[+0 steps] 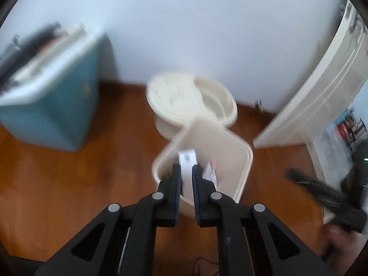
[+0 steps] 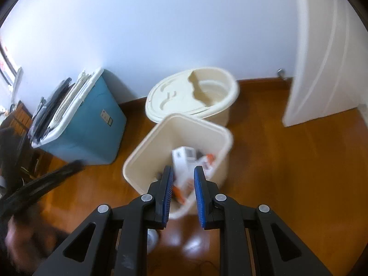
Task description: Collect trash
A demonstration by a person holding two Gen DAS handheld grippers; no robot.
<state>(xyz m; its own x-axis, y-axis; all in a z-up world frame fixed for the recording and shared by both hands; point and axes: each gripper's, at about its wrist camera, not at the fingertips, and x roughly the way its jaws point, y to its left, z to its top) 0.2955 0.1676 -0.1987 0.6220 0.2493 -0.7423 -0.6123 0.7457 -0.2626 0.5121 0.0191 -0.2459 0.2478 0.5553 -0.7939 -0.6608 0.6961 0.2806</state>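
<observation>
A cream rectangular trash bin (image 1: 220,145) stands on the wooden floor, also in the right wrist view (image 2: 147,151). It holds a white carton (image 2: 181,165) and a crumpled wrapper (image 2: 207,161); the carton (image 1: 187,161) and wrapper (image 1: 210,172) show in the left wrist view too. My left gripper (image 1: 186,174) is above the bin's near rim, jaws slightly apart, nothing clearly between them. My right gripper (image 2: 182,177) is open and empty above the bin's near edge. The left view is blurred.
A round cream bucket with a lid (image 2: 184,96) stands behind the bin by the white wall. A blue box (image 2: 89,124) with stacked items on top sits at the left. A white door (image 2: 322,64) is at the right. The other gripper shows as a dark blur (image 1: 326,195).
</observation>
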